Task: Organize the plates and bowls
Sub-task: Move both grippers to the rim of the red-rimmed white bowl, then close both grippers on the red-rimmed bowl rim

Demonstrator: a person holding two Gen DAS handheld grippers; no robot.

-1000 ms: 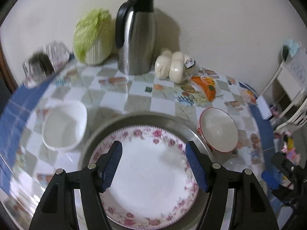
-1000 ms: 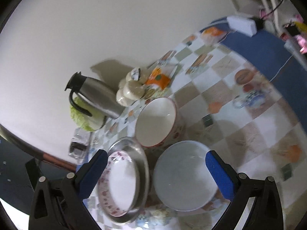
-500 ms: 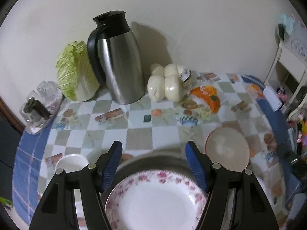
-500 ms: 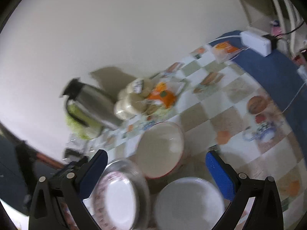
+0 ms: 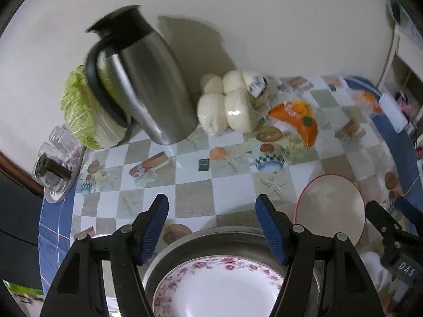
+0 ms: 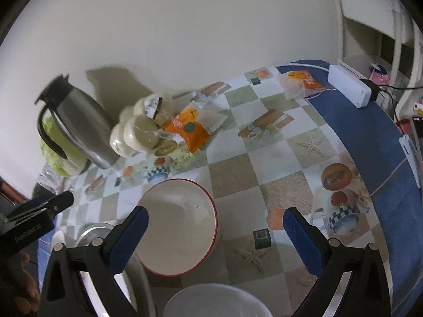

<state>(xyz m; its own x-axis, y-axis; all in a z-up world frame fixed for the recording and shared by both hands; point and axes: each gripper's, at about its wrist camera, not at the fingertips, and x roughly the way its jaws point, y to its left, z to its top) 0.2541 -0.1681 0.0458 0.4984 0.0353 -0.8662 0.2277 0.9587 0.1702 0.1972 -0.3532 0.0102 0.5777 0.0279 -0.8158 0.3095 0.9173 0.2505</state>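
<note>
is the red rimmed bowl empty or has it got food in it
Empty: the red-rimmed white bowl shows only bare white inside, upright on the checked tablecloth.

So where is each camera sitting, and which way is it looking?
Left wrist: rides on the left claw, looking down at the flowered plate in a metal pan; both open blue-padded fingers show.
Right wrist: rides on the right claw, looking down at the red-rimmed bowl; its open fingers show.
Both see that bowl, the steel jug and the buns.
</note>
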